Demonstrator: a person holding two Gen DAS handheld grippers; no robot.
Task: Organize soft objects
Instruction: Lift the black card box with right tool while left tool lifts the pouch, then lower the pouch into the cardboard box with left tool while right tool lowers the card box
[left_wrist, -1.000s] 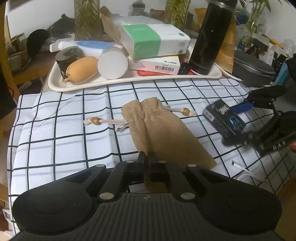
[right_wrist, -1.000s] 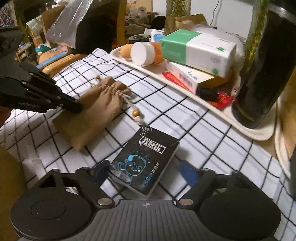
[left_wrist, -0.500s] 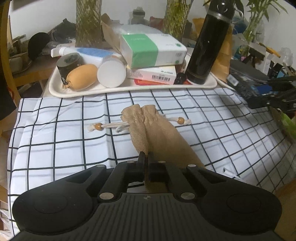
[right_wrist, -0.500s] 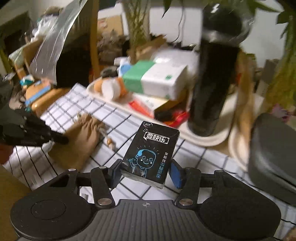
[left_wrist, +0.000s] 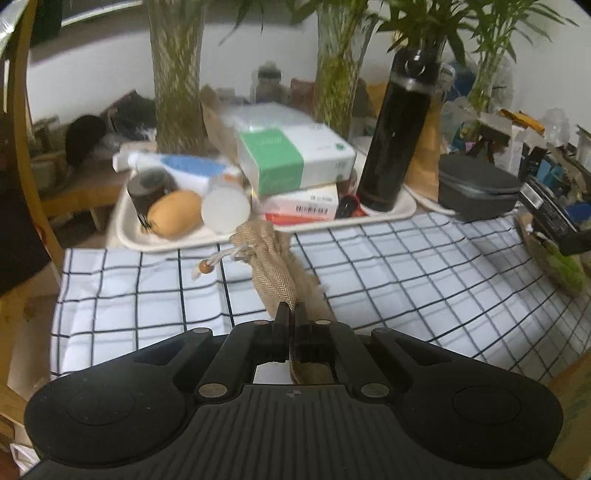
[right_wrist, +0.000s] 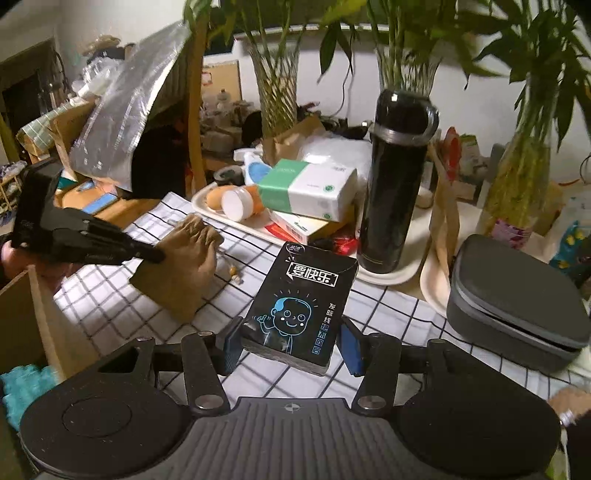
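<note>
My left gripper (left_wrist: 290, 314) is shut on the bottom edge of a tan drawstring pouch (left_wrist: 273, 266) and holds it raised above the checked cloth, its cords and beads hanging. The pouch (right_wrist: 181, 273) and the left gripper (right_wrist: 155, 255) also show in the right wrist view. My right gripper (right_wrist: 291, 339) is shut on a black tissue pack (right_wrist: 301, 302) with a blue cartoon face, held above the cloth. That pack (left_wrist: 554, 218) shows at the right edge of the left wrist view.
A cream tray (left_wrist: 125, 229) at the back holds a green-white tissue box (left_wrist: 291, 155), a black flask (left_wrist: 395, 136), jars and boxes. A grey zip case (right_wrist: 517, 299) lies at the right. A cardboard box (right_wrist: 33, 314) with something teal stands at the left. Plant vases stand behind.
Both grippers have risen. The pouch went from lying flat on the cloth to hanging lifted in the left gripper. The right gripper closed on the black pack and lifted it off the cloth.
</note>
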